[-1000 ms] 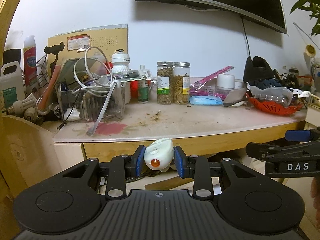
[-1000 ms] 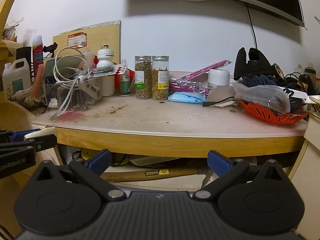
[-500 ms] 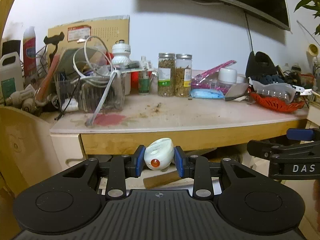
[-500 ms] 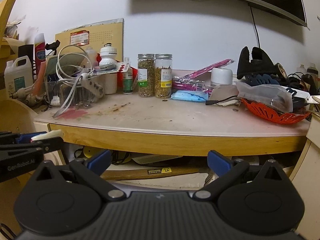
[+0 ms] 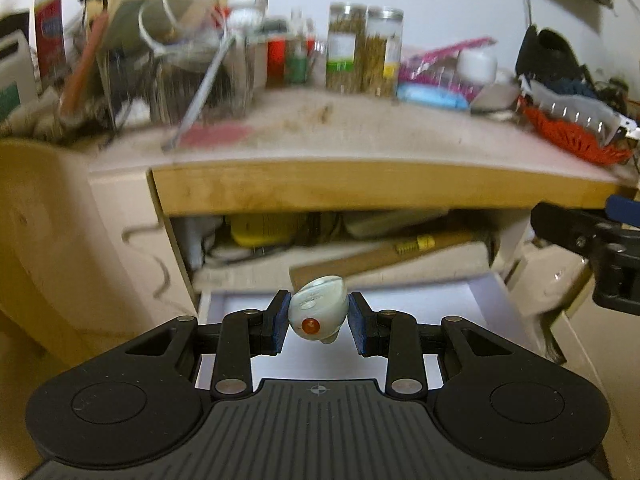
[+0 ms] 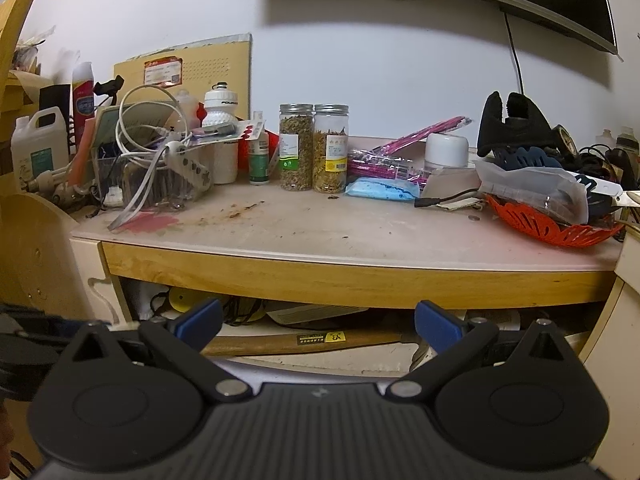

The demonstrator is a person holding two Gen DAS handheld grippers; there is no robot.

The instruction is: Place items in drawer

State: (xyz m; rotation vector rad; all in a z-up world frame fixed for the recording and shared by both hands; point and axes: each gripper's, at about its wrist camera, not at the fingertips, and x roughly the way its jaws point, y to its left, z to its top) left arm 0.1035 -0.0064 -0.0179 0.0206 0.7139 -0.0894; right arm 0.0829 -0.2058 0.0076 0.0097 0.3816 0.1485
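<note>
L gripper [image 5: 319, 320] holds a white plug [image 5: 318, 311] btw its pads, above open drawer [image 5: 420, 300]. R gripper [image 6: 318, 322] fingers wide, empty; hammer [image 6: 304, 340] just beyond them.

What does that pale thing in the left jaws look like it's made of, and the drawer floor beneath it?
The pale rounded item looks like glossy moulded plastic, greenish-white with soft highlights and an orange dot on its end; what it is isn't clear. The drawer floor looks like smooth, matte white laminate or painted board, flat and grainless, though blur leaves that open.
</note>
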